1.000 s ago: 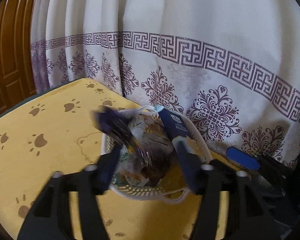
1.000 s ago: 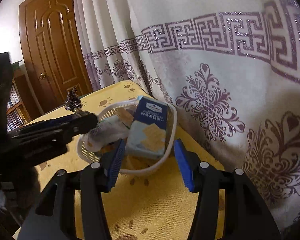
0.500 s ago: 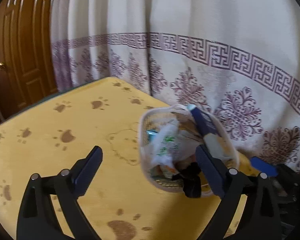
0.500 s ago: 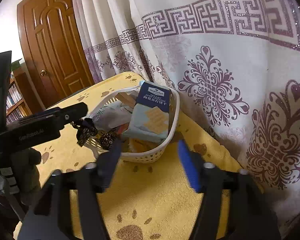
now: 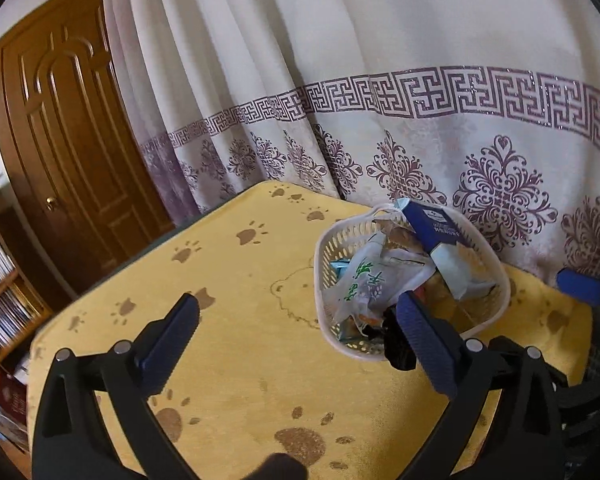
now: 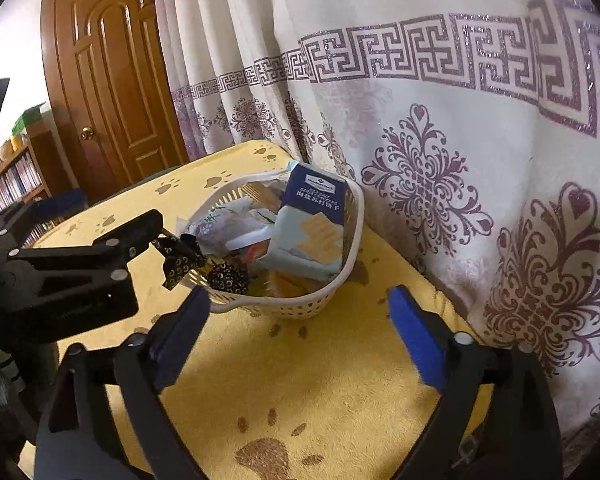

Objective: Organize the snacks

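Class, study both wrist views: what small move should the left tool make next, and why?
Probably ease the left tool back from the basket. Its jaws stand wide open, yet the dark patterned wrapper hangs at the basket's near rim against one finger, seemingly not fully inside. Withdrawing gently should show whether it drops in or clings.

Basket bottom hidden under piled packets; dark wrapper half behind left gripper finger; cracker box small print unreadable; bookshelf cut by left edge.
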Tool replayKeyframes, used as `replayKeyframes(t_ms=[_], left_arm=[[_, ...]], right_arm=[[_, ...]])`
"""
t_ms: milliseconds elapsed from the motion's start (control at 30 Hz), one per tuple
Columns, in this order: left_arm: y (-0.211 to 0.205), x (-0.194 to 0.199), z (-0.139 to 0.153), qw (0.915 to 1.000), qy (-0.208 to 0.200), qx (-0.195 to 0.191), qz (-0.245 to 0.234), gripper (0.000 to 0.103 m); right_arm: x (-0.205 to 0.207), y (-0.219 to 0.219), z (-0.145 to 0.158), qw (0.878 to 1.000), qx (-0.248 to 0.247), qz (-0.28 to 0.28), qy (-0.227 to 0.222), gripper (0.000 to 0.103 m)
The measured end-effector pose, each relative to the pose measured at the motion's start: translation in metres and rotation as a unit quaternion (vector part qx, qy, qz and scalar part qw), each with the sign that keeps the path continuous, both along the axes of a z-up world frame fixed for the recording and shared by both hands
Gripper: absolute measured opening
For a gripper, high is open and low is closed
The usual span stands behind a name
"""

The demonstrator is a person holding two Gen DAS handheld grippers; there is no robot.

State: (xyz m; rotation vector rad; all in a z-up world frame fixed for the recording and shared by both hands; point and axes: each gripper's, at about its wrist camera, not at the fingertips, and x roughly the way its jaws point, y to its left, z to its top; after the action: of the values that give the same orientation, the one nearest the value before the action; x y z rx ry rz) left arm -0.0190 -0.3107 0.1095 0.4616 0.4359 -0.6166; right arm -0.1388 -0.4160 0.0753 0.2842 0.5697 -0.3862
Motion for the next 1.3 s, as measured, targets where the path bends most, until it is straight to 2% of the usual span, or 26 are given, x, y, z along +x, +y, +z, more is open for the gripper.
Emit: replayKeyframes(t_ms=[133,867,1000,1300], left_arm=[[0.0,-0.003,0.003,0.9997,-0.018,0.011,0.013,0.098],[0.015,-0.012,0.02,0.9981,-0.045,0.009,0.041,0.098],[0.018,-0.013,0.022,0.9965,-0.054,0.012,0.062,0.098],[0.023,-0.012,0.026,0.9964,-0.049,0.007,0.069,0.098]], right_arm=[[-0.002,0.002,0.002,1.0,-0.014,-0.013,0.004,0.1],[-0.012,0.008,0.018,0.998,-0.044,-0.036,-0.004,0.1],[-0.013,0.011,0.021,0.998,-0.05,-0.037,-0.006,0.1],[-0.013,0.015,0.027,0.997,-0.062,-0.04,-0.009,0.1]])
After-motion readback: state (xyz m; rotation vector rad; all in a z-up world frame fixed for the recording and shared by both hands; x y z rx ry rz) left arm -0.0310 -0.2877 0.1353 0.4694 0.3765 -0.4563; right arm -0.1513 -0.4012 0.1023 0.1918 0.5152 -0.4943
